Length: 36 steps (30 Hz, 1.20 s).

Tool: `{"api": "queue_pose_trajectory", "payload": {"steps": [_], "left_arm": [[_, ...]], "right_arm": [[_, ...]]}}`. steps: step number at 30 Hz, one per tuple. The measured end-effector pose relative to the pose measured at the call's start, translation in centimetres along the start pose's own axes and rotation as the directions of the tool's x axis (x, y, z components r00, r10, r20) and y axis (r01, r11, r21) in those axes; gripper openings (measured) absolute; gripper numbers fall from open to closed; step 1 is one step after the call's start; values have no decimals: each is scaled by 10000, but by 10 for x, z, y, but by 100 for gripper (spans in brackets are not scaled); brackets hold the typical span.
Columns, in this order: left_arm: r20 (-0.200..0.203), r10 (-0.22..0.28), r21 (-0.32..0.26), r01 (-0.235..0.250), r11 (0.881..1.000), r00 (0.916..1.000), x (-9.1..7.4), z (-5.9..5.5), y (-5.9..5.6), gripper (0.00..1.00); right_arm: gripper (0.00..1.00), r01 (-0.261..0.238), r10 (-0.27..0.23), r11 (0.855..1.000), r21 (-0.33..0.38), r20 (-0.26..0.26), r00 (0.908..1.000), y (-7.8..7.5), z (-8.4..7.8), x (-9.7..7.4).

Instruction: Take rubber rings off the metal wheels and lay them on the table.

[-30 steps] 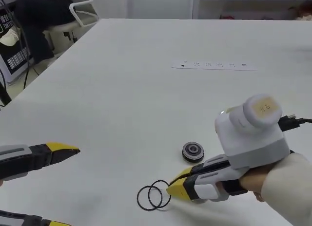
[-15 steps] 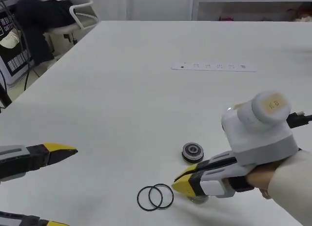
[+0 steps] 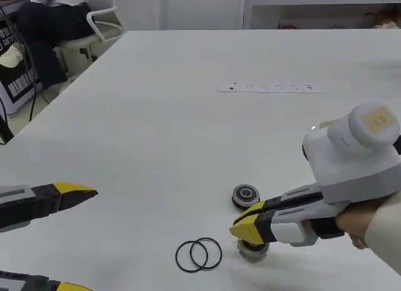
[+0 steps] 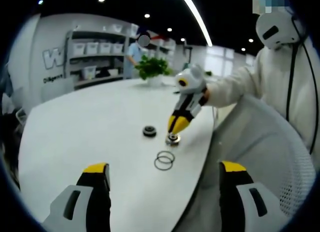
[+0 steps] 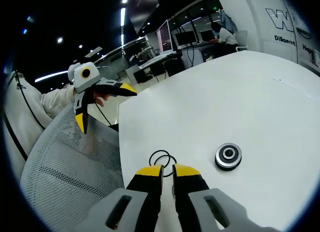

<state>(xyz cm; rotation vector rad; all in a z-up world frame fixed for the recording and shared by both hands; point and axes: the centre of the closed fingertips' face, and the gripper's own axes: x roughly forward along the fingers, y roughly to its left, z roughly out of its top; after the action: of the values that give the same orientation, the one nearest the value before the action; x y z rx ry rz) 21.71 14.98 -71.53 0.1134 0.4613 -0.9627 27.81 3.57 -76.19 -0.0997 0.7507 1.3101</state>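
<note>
Two thin black rubber rings (image 3: 198, 254) lie flat on the white tabletop (image 3: 156, 115). They overlap each other and sit at about 6 o'clock in the head view. Just beside them, at their 3 o'clock, stands a pale metal wheel (image 3: 252, 251), set off from the rings by a small gap.

The right tool (image 3: 242, 227) reaches in from 3 o'clock. Its yellow tips are right over this wheel, either on its top or just above it; I cannot tell which. Its jaws are almost closed. The right gripper view shows only a thin slit between them, with nothing in it.

A second wheel (image 3: 245, 195), with a dark outer rim and a shiny middle, lies flat at 1 o'clock from the rings. It is close behind the right tool and does not touch it.

The left tool (image 3: 93, 239) is well apart at 9 o'clock from the rings. It is held in the air with its jaws spread wide and nothing in them, and in its own view it faces the rings.

Far back at 12 o'clock a white power strip (image 3: 271, 88) lies on the tabletop. Off the tabletop at 11 o'clock stands a white chair (image 3: 103, 20).
</note>
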Motion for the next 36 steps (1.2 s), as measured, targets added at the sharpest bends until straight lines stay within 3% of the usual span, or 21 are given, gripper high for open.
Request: {"api": "queue_pose_trajectory", "payload": {"steps": [15,24,28,36], "left_arm": [[60,98,166,-99,9998,9999,-2,12,4,93],[183,236,387,-243,9990,9996,-6,23,9,95],[5,217,620,-217,9978,9998,-5,25,12,94],[110,148,1055,-159,9943,9998,-3,44,18,94]], "right_arm": [[10,704,-714,9974,149,806,9942,-16,17,-31],[15,999,-1022,9947,237,1377,9852,-30,26,-43],[15,1145,-1166,9932,221,1481,9821,-39,25,-44],[18,1291,-1329,9911,336,1579,9785,-52,16,-42]]}}
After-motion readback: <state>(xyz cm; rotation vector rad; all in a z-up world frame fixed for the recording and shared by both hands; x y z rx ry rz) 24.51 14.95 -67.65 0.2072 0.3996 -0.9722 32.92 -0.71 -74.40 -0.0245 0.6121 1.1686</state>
